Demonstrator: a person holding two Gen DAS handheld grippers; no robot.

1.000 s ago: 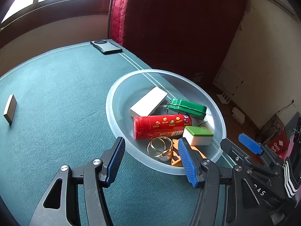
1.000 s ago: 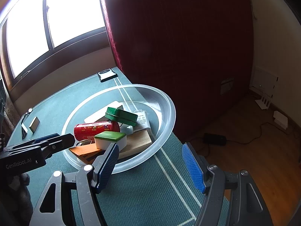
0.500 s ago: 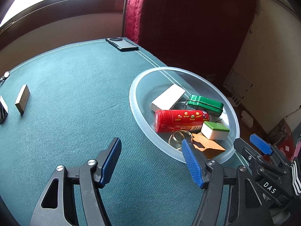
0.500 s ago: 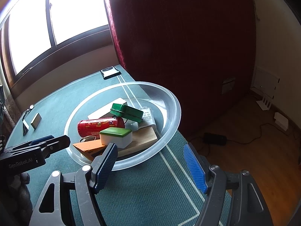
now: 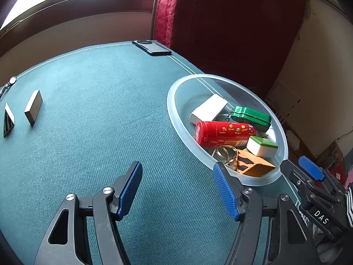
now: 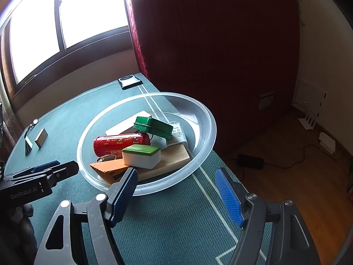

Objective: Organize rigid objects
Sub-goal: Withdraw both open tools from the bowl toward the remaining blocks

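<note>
Both the left tongs [image 5: 177, 190] and the right tongs [image 6: 176, 195] stand apart and empty above the green-cloth worktop [image 5: 92, 119]. The clear round plastic bowl [image 6: 207, 137] near the worktop's edge holds a red cylindrical tin [image 6: 119, 143], a green metal case [image 6: 153, 127] and a white block with a green top [image 6: 141, 155].

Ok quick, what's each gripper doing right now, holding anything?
Left gripper: open, nothing between its fingers, over the green mat.
Right gripper: open, holding nothing, just short of the clear bowl.
</note>
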